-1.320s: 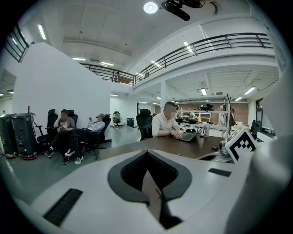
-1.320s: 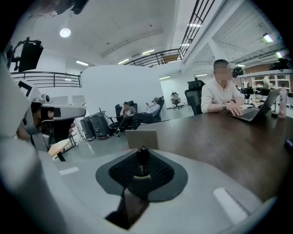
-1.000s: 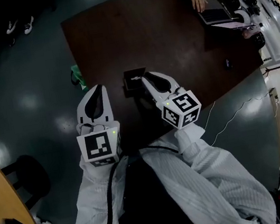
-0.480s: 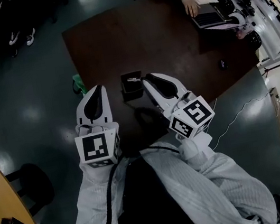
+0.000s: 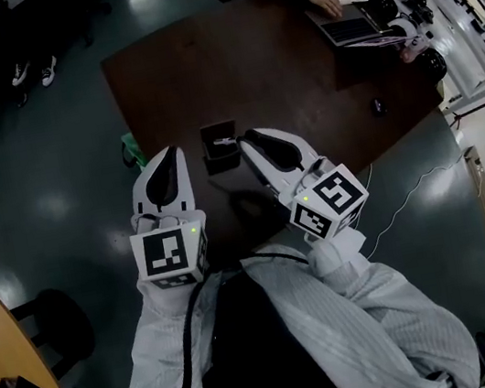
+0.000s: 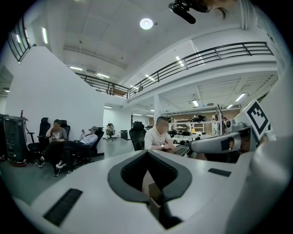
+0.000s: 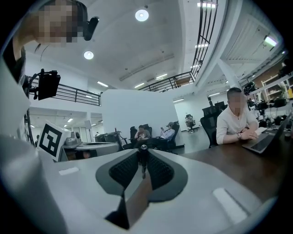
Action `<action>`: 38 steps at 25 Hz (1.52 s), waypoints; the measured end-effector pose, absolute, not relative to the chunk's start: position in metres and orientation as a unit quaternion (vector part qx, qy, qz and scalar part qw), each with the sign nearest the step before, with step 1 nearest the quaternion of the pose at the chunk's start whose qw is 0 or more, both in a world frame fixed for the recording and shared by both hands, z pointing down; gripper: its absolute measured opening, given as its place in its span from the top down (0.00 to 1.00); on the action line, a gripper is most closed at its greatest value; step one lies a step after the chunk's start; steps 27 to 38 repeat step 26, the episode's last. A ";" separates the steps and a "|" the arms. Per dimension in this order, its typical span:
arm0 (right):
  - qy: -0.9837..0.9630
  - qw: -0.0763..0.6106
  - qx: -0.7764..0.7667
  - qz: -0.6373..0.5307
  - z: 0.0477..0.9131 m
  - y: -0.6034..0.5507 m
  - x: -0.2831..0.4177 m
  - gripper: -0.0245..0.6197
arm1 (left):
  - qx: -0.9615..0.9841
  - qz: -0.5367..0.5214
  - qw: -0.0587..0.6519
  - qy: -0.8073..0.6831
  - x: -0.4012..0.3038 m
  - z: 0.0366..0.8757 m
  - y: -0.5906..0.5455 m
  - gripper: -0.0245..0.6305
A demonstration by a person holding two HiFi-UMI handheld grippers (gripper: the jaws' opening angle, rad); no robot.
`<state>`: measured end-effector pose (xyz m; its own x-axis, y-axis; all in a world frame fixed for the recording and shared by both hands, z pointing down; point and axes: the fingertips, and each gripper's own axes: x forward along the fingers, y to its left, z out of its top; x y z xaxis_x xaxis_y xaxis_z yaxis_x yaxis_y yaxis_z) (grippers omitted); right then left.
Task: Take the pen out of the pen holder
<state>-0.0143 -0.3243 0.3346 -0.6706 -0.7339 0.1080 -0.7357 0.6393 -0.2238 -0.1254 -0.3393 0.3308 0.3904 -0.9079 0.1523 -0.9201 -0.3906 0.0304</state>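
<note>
Two claws are raised side by side over the near edge of the desk (image 5: pixel 296 77), both pointing roughly level toward its far end.

Left claw (image 5: pixel 167 152): its own view shows the jaws drawn together at the tips with nothing between them. It sits off to the left of the pen holder (image 5: pixel 218 150) and touches nothing. My judgement is that it is parked there to keep out of the working claw's way, since a light holder standing flat on the desk needs no steadying.

Pen holder: a small dark box, upright on the desk near its front edge, between the two claws and just ahead of them.

Right claw (image 5: pixel 244 137): the jaws are closed on the pen (image 7: pixel 143 160), a thin dark shaft pinched at the very tips and hanging upright. Its capped top stands just above the pads and its lower end hangs free in the hollow behind them. The tip grip keeps the shaft vertical, which I judge suits a straight lift. The holder does not show in this claw's view, so I judge the pen clear of it or nearly so.
</note>
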 end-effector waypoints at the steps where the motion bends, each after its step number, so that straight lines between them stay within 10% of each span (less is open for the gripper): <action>1: -0.906 0.003 0.405 0.126 0.334 -0.323 -0.013 0.87 | 0.833 0.055 0.054 -0.549 -0.124 0.330 -0.339 0.96; 38: -0.904 0.004 0.410 0.125 0.337 -0.309 -0.009 0.87 | 0.835 0.055 0.052 -0.544 -0.114 0.329 -0.331 0.96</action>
